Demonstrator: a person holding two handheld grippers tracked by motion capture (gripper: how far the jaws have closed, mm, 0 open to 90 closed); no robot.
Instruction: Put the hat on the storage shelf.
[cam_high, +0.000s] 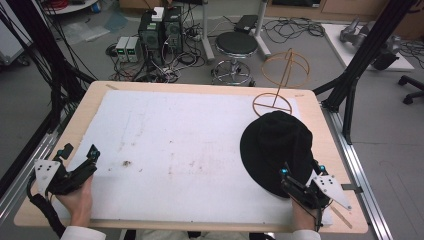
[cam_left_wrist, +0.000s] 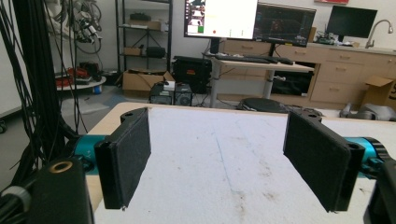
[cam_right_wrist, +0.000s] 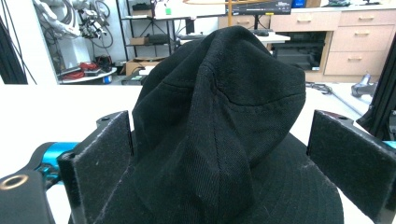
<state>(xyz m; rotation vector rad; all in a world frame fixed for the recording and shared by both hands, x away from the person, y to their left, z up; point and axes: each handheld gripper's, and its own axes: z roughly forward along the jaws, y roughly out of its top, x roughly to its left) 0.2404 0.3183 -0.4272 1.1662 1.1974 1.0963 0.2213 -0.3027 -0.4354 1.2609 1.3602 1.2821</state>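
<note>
The hat (cam_high: 276, 145) is plain black; the wire stand (cam_high: 280, 80) is copper-orange; the desk (cam_high: 320, 125) pale wood under a white mat (cam_high: 175, 145).

I can read no text, label, brand, number or sign anywhere here. The monitor (cam_left_wrist: 220, 18) behind my left jaws shows a bright window with small coloured patches, but whatever writing it carries is too small and blurred to make out. The dark monitor (cam_left_wrist: 284, 24) beside it has faint lines I cannot read either. From above, the small boxes (cam_high: 128, 48) on the floor past the table have pale fronts with no legible marking. The black hat (cam_right_wrist: 219, 135) in front of my right jaws bears no visible logo or tag on the side facing me.
</note>
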